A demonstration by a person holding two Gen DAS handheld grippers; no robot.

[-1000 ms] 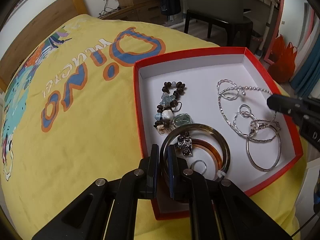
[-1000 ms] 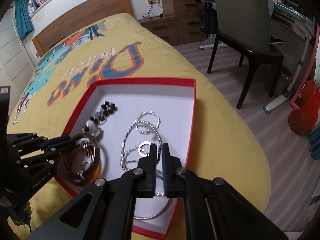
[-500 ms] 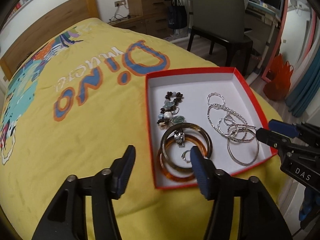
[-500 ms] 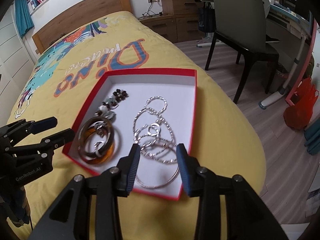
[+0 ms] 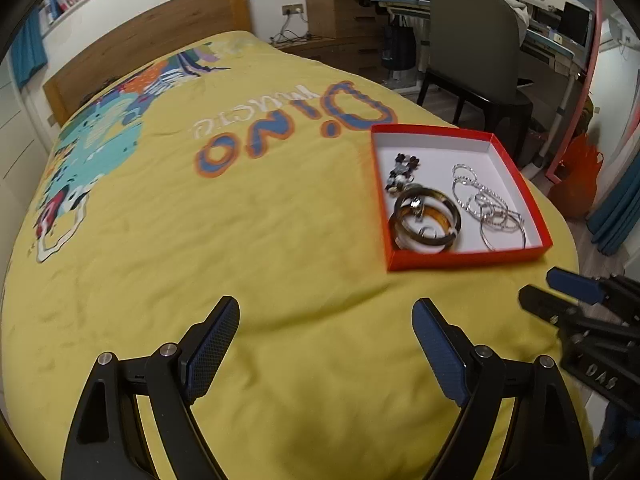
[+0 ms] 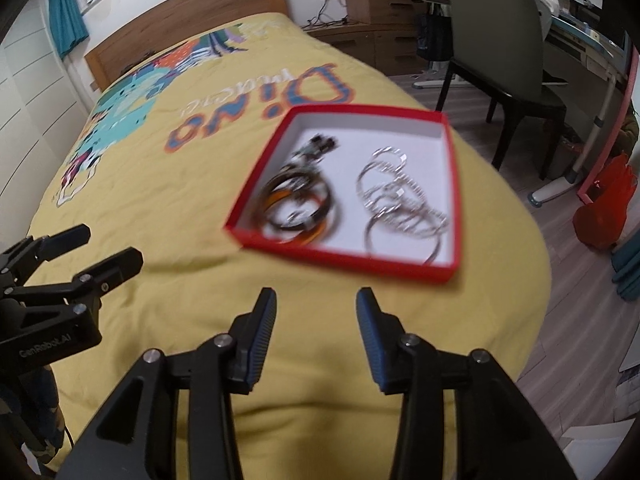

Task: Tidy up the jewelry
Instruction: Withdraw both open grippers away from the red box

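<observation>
Both the left gripper [image 5: 326, 344] and right gripper [image 6: 316, 330] have just been opening, nothing between them. Chains [image 5: 490, 210] in the box [image 5: 468, 258] look tangled; lifting one could drag others

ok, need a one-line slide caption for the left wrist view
Open left gripper over yellow bedspread, red box of bangles and silver chains ahead.

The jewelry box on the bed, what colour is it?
The jewelry box is red outside and white inside, clearest in the left wrist view.
</observation>
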